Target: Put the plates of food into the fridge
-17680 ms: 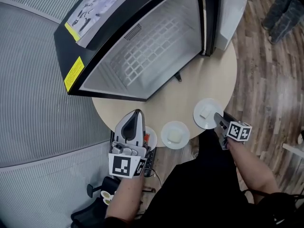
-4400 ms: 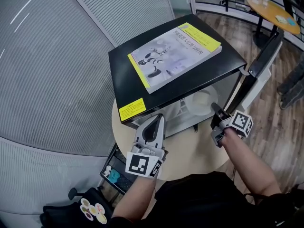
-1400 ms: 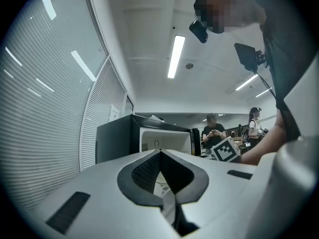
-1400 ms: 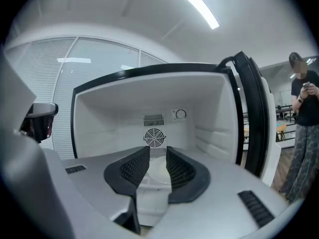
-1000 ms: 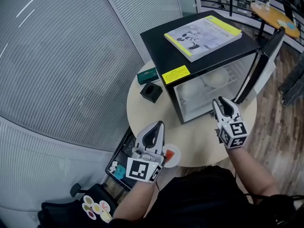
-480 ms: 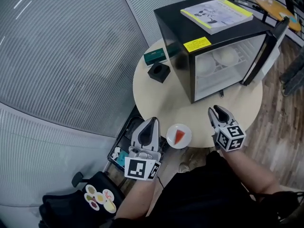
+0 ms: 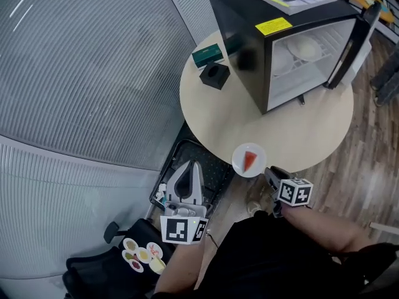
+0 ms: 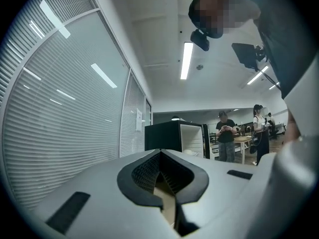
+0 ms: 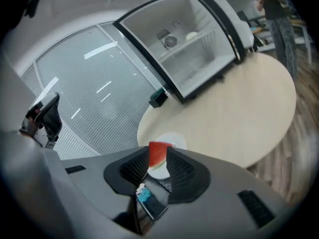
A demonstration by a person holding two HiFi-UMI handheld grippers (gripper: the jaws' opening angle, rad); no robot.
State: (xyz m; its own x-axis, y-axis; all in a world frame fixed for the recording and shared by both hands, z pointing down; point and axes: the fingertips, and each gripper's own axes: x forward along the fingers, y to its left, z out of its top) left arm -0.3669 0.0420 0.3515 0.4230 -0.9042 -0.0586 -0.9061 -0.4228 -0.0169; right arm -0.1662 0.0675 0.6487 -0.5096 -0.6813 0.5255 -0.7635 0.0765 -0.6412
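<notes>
Plate [image 7: 249, 160] sits at the near edge of the surface [image 7: 312, 129], just ahead of the right hand-held gripper [image 7: 269, 172], whose jaws are apart and empty. The left hand-held gripper [image 7: 189, 166], closed, is farther away.

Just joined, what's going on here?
A person with a gripper in each hand is loading plates of food into the open fridge on the round table. One white plate sits on its shelf. The right gripper, jaws open, points at the watermelon plate at the table's near edge. The left gripper, jaws shut and empty, hangs off to the side.
</notes>
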